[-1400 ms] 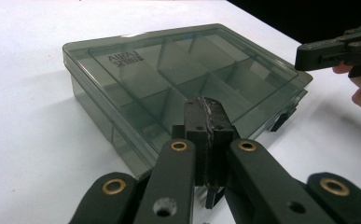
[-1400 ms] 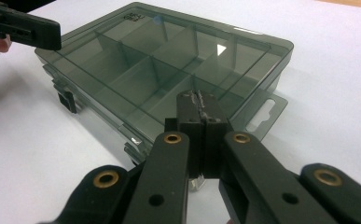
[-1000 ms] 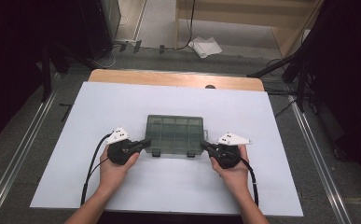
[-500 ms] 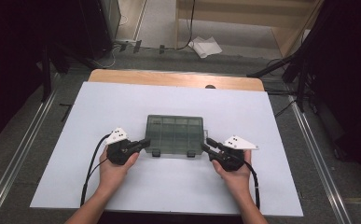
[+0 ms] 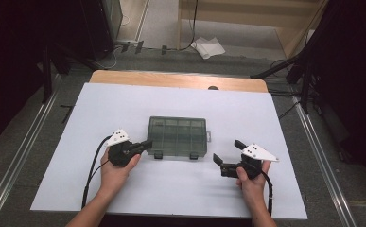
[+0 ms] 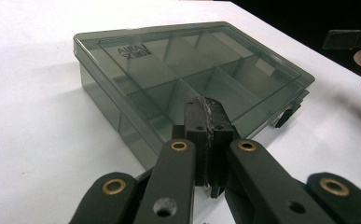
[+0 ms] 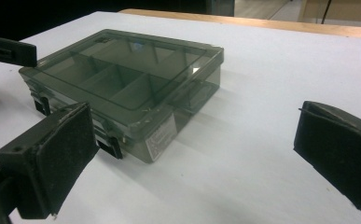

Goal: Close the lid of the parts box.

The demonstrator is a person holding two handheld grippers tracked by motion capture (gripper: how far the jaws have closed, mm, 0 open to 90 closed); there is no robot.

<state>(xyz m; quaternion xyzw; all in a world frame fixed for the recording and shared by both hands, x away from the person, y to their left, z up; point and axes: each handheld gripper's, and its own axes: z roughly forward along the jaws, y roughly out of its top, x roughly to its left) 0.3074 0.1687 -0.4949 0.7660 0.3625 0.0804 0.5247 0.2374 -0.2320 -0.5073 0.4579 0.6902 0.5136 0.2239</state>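
A smoky grey translucent plastic compartment box [image 5: 177, 136] sits with its lid down near the middle of the white table sheet [image 5: 124, 104], its dividers visible through the lid. In the left gripper view, raised lettering moulded into the lid [image 6: 132, 51] appears upside down; it cannot be read with certainty. A small pale label [image 7: 161, 136] sits on the box's side wall, its print too small to read. The left gripper [image 5: 145, 144] has its jaws pressed together, their tips touching the box's near left corner and holding nothing. The right gripper [image 5: 227, 156] lies apart from the box, at its right, jaws spread wide and empty. Two dark latches [image 5: 158, 155] hang on the near wall.
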